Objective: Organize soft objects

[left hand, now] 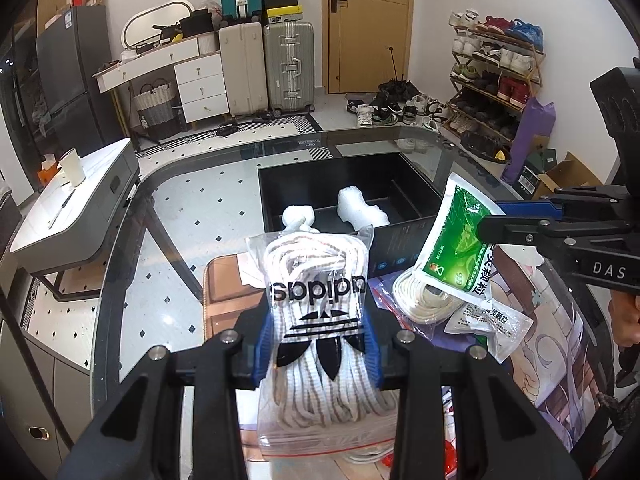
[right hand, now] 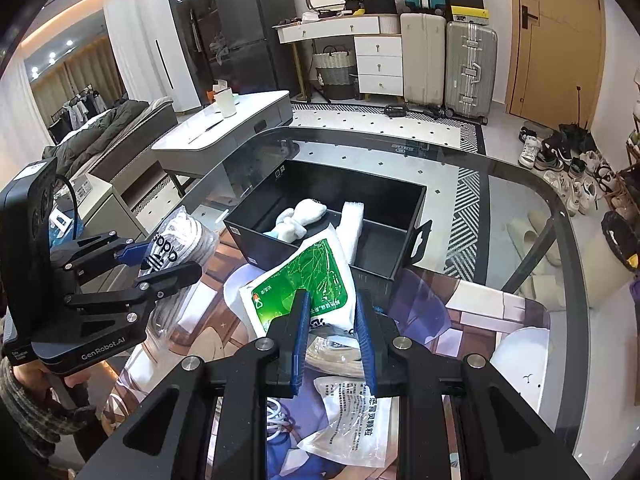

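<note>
My left gripper [left hand: 318, 344] is shut on a clear adidas bag of white laces [left hand: 316, 280] and holds it up in front of the black box [left hand: 404, 236]. It also shows in the right wrist view [right hand: 168, 252]. My right gripper [right hand: 332, 312] is shut on a green and white packet [right hand: 308, 284], lifted near the box's front wall [right hand: 328, 256]; the packet also shows in the left wrist view [left hand: 456, 236]. In the box lie a knotted white cloth [right hand: 298, 220] and a white foam piece [right hand: 352, 220].
On the printed mat [right hand: 472, 312] lie a coil of white cord [left hand: 424, 300] in a bag and a white printed packet [right hand: 352, 412]. The glass table's edge [right hand: 560, 208] curves around. A low white side table [right hand: 224, 128] stands at the left.
</note>
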{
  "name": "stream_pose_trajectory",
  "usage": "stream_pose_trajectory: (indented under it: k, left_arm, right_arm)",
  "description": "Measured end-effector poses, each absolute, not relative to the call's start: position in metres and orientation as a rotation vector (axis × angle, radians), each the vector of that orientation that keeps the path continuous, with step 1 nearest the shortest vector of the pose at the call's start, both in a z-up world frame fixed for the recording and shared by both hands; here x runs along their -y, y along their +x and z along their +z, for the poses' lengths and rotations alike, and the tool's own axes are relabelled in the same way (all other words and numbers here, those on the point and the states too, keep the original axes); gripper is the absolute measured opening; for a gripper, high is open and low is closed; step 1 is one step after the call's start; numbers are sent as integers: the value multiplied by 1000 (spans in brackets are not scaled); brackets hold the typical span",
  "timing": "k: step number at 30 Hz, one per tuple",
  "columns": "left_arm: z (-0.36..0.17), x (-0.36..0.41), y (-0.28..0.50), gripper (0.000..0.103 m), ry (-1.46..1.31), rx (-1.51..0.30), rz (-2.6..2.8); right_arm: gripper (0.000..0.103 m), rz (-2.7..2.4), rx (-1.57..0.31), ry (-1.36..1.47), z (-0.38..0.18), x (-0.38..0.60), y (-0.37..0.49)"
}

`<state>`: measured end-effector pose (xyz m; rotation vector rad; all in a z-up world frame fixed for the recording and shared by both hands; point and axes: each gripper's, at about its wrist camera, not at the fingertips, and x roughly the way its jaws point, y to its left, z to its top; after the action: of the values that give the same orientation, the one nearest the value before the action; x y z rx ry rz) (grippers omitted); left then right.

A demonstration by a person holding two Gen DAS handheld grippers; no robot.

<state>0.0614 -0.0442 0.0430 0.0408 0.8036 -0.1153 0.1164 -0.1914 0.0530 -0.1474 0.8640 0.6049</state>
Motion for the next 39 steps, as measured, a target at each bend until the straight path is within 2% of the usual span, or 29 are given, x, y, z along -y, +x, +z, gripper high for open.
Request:
stream_pose_trajectory:
  k: [39]
  left_arm:
    - [77, 38, 110, 35, 59, -721, -105]
  right_arm:
    - [22, 605, -788, -114, 90, 189, 160]
